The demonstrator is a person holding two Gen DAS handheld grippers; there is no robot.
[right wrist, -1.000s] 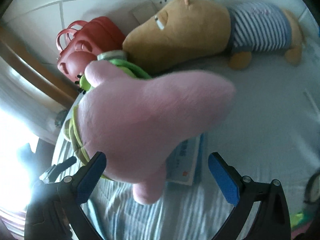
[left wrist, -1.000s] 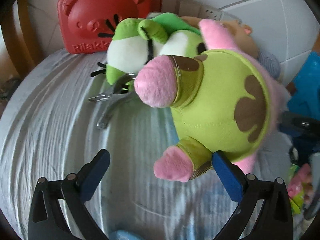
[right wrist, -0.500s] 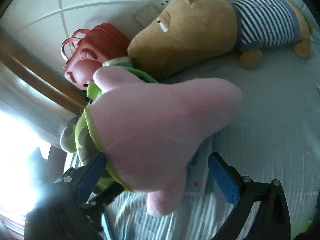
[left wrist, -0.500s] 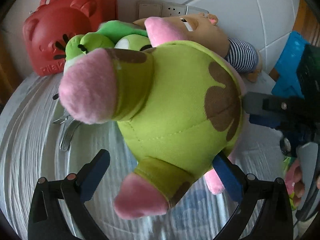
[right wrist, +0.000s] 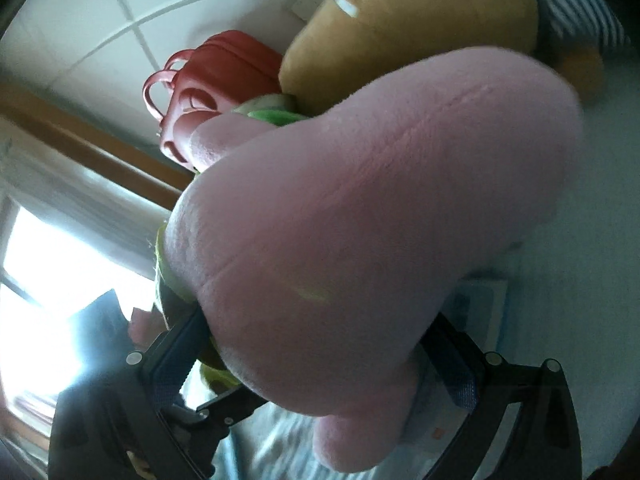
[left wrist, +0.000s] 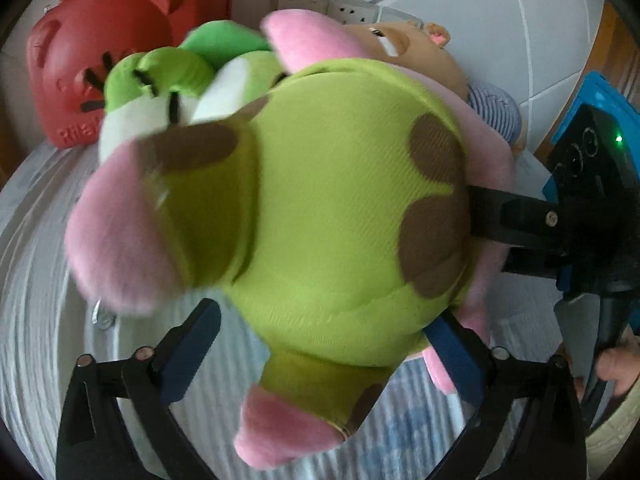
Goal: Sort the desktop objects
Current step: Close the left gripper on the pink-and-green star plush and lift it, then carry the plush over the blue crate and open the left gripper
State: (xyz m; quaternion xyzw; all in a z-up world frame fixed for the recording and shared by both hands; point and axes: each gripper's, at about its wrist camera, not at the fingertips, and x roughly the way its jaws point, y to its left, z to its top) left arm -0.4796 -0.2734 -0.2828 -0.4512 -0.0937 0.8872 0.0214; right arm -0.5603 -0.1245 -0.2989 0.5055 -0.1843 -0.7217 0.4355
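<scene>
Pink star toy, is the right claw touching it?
Touching. The right wrist view shows the star toy wedged between the right claw, its plush against both pads.

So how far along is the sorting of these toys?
Nothing looks sorted yet: the red bear case, green frog plush and tan plush lie bunched by the wall. In hand: the pink starfish plush sits between both grippers. The left gripper has just been closing its jaws on it, one pad not touching; whether the right gripper grips is unclear. Left: placing it, then the others.
</scene>
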